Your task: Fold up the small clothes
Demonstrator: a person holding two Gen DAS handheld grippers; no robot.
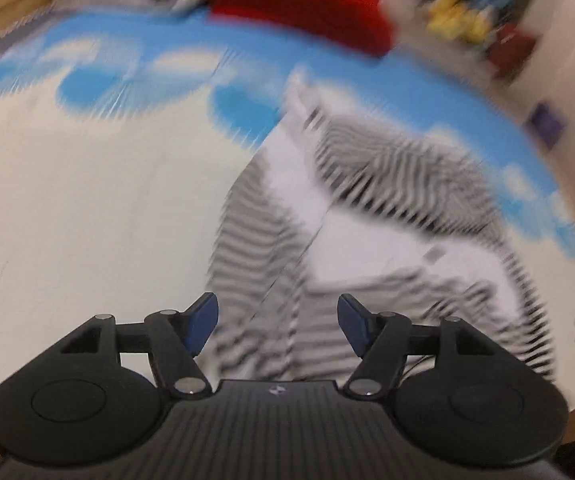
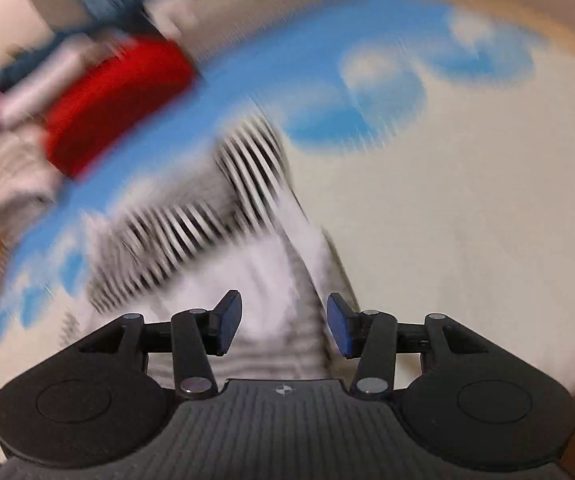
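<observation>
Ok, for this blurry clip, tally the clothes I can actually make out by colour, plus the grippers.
Black-and-white striped garment: 1, lying partly folded on the blue and cream mat
Red garment: 1, at the mat's far edge
Grey-white pile beside the red one: too blurred to count
Grippers: 2, left gripper and right gripper, both open and empty
Total: 4

The left tool is seen from its own wrist camera, angled steeply downward. Its two black linkage arms are spread, and its blue pads are held well apart with nothing pressed between them. The right tool is shown likewise from its own wrist camera, tilted steeply downward, its blue pads parted by a somewhat narrower gap, and nothing is gripped. At the right edge of the left wrist view, a small part of the right tool is glimpsed.
</observation>
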